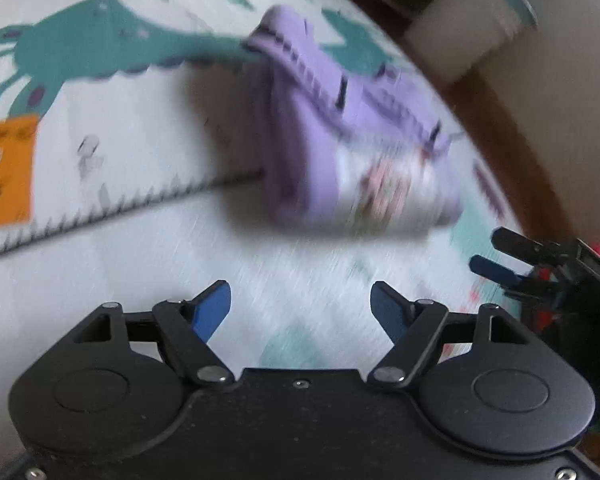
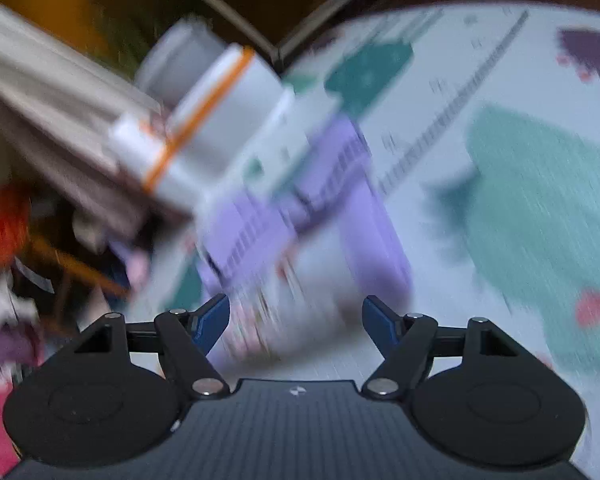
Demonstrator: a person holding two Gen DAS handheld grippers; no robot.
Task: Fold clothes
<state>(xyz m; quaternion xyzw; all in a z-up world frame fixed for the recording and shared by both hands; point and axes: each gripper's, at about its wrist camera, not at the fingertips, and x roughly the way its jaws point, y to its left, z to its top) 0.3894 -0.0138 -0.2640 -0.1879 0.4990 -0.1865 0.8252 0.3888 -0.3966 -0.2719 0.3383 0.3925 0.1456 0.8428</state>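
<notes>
A folded purple garment (image 1: 340, 132) with a pale printed patch lies on a white play mat (image 1: 140, 216) printed with teal animals. My left gripper (image 1: 300, 300) is open and empty, a little short of the garment. My right gripper (image 2: 296, 312) is open and empty, with the purple garment (image 2: 300, 216) just ahead of its fingers. The right gripper also shows at the right edge of the left wrist view (image 1: 500, 256). Both views are blurred by motion.
An orange patch (image 1: 6, 172) is printed at the mat's left. Past the mat's far edge lie brown floor (image 1: 480, 92) and a white object (image 1: 460, 28). In the right wrist view, white boxes with an orange band (image 2: 204, 120) and red clutter (image 2: 4, 224) sit left.
</notes>
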